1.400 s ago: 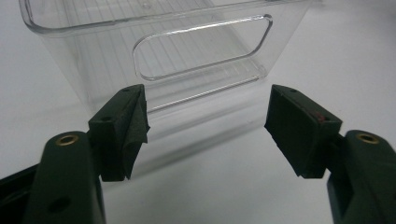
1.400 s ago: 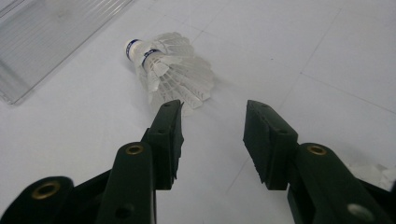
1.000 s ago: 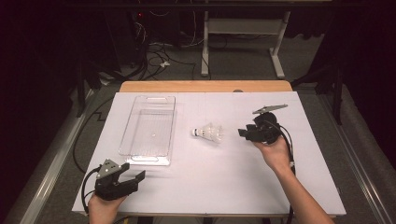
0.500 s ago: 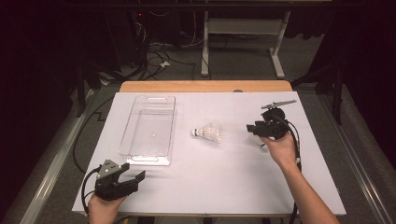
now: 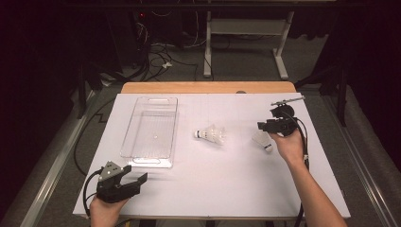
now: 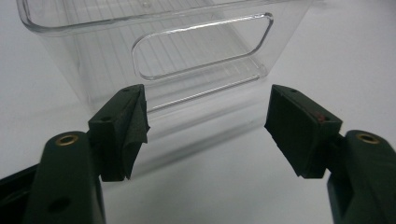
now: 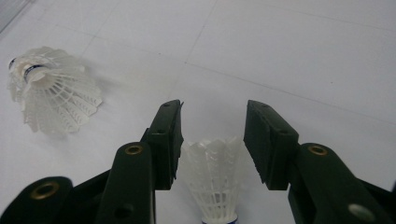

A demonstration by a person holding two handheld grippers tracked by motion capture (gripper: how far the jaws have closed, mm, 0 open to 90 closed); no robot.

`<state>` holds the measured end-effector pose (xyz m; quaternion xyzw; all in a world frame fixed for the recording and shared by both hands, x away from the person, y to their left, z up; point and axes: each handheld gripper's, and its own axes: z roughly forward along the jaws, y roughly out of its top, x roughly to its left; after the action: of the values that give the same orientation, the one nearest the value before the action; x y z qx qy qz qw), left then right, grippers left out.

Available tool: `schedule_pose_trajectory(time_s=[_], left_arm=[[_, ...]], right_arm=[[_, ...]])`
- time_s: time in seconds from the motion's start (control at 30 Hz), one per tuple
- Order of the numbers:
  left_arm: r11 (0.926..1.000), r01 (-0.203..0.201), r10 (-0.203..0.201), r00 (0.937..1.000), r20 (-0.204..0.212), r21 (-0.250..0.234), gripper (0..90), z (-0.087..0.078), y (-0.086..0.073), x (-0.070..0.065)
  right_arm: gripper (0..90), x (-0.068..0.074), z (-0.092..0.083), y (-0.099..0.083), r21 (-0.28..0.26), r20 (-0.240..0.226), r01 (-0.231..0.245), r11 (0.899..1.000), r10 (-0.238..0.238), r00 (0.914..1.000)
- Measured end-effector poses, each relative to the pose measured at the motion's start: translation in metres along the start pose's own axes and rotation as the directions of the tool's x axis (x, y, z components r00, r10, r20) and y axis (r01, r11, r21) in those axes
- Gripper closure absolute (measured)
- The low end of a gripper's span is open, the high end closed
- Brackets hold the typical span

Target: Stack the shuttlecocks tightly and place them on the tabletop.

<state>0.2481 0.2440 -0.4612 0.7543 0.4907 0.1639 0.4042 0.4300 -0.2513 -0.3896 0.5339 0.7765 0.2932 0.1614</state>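
Two shuttlecocks lie on the white worktop (image 5: 189, 189), and both are outside the clear plastic bin (image 5: 150, 132), which stands empty at the left side; by that evidence the work of collecting them is at its start, with nothing yet placed. Largest item: the bin, long and open-topped, its handle cut-out facing the left tool (image 5: 135, 182). That tool rests at the near left corner, jaws wide apart and empty. The right tool (image 5: 263, 126) hangs over the right side, jaws about half open; the nearer shuttlecock (image 7: 212, 179) lies on the worktop below and between them, feathers toward the jaw tips, apparently not gripped. The second shuttlecock (image 5: 211, 135) lies on its side mid-worktop, between bin and right tool. Remaining, as judged: close on one shuttlecock, carry it to the bin, repeat.
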Motion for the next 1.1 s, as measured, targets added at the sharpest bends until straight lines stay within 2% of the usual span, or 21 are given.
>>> schedule_pose_trajectory(time_s=[0.53,0.83,1.1], left_arm=[[1.0000,0.001,-0.001,1.0000,0.001,0.000,30.6,0.000,0.000,0.000],[1.0000,0.001,-0.001,1.0000,0.000,0.000,30.6,0.000,0.000,0.000],[1.0000,0.000,0.000,1.0000,0.001,0.001,30.6,0.000,0.000,0.000]], right_arm=[[57.1,-0.010,0.017,0.004,0.066,0.032,-0.049,0.997,0.047,0.9984],[57.2,-0.007,0.019,0.012,0.092,0.048,-0.036,0.995,0.031,0.9984],[56.8,-0.010,0.026,0.013,0.138,0.044,-0.061,0.989,0.055,0.9975]])
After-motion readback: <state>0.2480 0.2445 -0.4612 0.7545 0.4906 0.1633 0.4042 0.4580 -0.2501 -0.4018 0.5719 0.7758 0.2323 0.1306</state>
